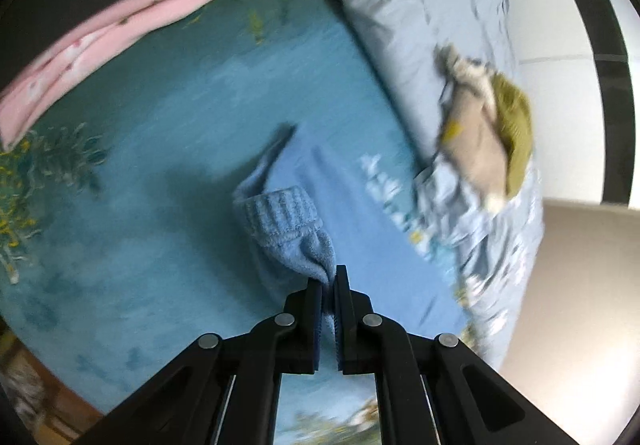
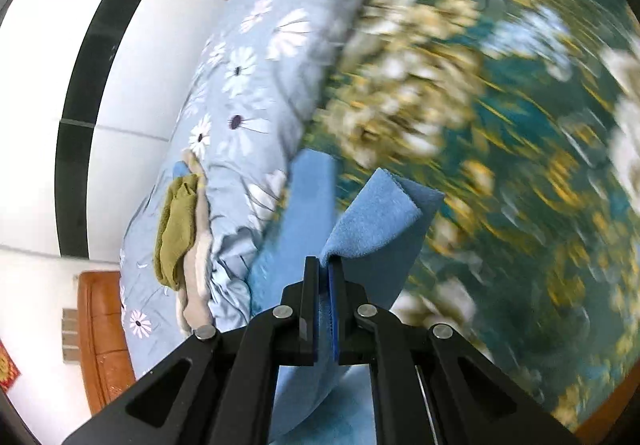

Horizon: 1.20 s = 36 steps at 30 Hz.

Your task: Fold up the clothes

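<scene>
We hold a blue sweater (image 1: 280, 221) over the bedspread (image 1: 140, 165), each pair of tongs pinching fleece: the left gripper (image 1: 329, 279) nips an edge by the ribbed cuff (image 1: 280, 211), the right gripper (image 2: 323, 265) a corner; at two o'clock a folded pile (image 1: 488, 133) sits on the quilt (image 1: 420, 5); such thin bites could slip, we judge, dropping the garment crooked.

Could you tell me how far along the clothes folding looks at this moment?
Done: both grippers have taken hold. The left gripper is shut on the blue garment near its ribbed cuff; the right gripper is shut on another edge of it. In hand: the garment hangs off the teal bedspread. Left: no fold shows yet, and an olive-and-beige pile waits on the quilt.
</scene>
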Tool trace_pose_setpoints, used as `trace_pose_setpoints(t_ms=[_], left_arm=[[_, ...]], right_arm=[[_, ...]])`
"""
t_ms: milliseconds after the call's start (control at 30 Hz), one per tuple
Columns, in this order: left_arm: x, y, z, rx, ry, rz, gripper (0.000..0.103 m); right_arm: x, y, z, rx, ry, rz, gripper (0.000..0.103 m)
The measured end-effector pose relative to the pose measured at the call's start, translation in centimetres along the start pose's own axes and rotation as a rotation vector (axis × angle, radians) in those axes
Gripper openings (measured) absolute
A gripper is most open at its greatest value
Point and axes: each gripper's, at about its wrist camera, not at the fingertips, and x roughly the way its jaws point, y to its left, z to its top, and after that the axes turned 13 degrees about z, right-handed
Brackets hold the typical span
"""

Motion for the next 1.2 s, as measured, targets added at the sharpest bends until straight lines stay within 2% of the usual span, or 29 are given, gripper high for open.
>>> trace_pose_setpoints(t_ms=[100,167,333,500,600,700,733,767,800,833,867,900,933,967,1100,1200], left_arm=[[1.2,-2.9,1.5,-0.03,0.003,-0.004,0.005],[2.0,-3.1,0.8,-0.048,0.013,0.003,0.005],[6.9,-4.0,4.3,-0.103,0.019,0.049,0.005],[10.8,-4.9,6.8,-0.132,0.044,0.06,0.005],[12.4,-5.4,7.7,-0.123,0.045,0.09,0.007],[13.7,-5.6,8.4,-0.129,0.059,0.08,0.009],[13.6,-5.6,8.5,-0.124,0.055,0.071,0.015],[13.6,-5.6,8.5,-0.117,0.05,0.06,0.026],[13.2,-5.6,8.5,-0.105,0.039,0.041,0.032],[12.7,-5.6,8.3,-0.092,0.024,0.027,0.046],[12.1,-5.6,8.1,-0.079,0.008,0.016,0.054],[11.3,-5.4,7.6,-0.059,-0.022,0.039,0.057],[10.5,-5.2,7.2,-0.04,-0.053,0.062,0.062],[9.7,-5.0,6.7,-0.023,-0.082,0.085,0.065],[9.4,-1.5,4.9,-0.057,-0.11,0.216,0.067],[11.4,1.2,3.9,-0.147,-0.047,0.208,0.067]], right_arm=[[5.2,2.0,2.9,-0.036,0.045,-0.031,0.004],[8.9,2.9,4.6,-0.052,0.08,-0.064,0.004],[17.1,2.8,7.3,-0.043,0.135,-0.159,0.004],[22.6,2.4,8.9,-0.05,0.18,-0.235,0.004],[23.8,2.2,9.0,-0.076,0.191,-0.239,0.004],[23.3,1.6,9.0,-0.096,0.178,-0.248,0.004],[22.8,1.4,9.0,-0.101,0.172,-0.247,0.004],[22.3,1.1,9.0,-0.107,0.166,-0.249,0.004],[21.7,0.7,9.0,-0.114,0.16,-0.261,0.004],[21.1,0.2,9.0,-0.113,0.161,-0.256,0.005],[20.6,-0.2,9.0,-0.111,0.163,-0.252,0.009],[20.3,-0.6,8.8,-0.109,0.167,-0.255,0.015],[19.9,-1.0,8.7,-0.106,0.171,-0.259,0.03],[19.8,-1.4,8.4,-0.104,0.176,-0.261,0.039],[19.2,-3.5,7.6,-0.058,0.173,-0.255,0.039],[19.4,-5.0,7.1,-0.011,0.168,-0.237,0.039]])
